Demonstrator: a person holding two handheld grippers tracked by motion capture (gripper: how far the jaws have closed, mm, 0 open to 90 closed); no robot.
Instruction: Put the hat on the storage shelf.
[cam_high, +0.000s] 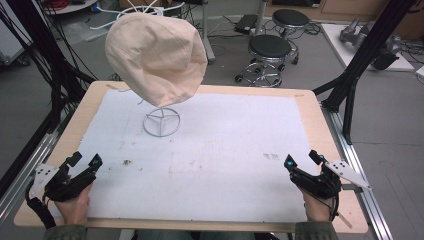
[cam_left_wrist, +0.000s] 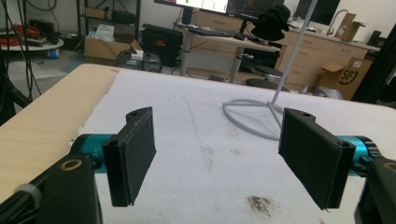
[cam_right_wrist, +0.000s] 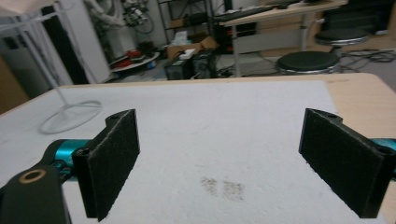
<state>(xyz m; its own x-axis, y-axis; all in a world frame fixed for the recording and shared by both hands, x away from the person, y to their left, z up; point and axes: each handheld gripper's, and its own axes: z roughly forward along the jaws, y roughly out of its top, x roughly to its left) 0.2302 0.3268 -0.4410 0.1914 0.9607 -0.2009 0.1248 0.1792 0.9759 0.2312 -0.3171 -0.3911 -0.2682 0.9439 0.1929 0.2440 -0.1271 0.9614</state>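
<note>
The high view shows a cream hat (cam_high: 156, 57) draped over a white wire stand (cam_high: 161, 120) near the table's (cam_high: 305, 107) far-left edge. The left gripper view catches just the stand's ring base and pole. Left gripper (cam_high: 83, 161) and right gripper (cam_high: 303, 160) sit at the near corners, jaws spread, nothing between them.

Both tongs, the left tongs (cam_high: 84, 161) and the right tongs (cam_high: 302, 159), are black with teal collars behind flat felt-faced jaws. Grey three-cornered plates sit behind them, black cables trail, and olive sleeves (cam_high: 65, 233) cover the wrists.
</note>
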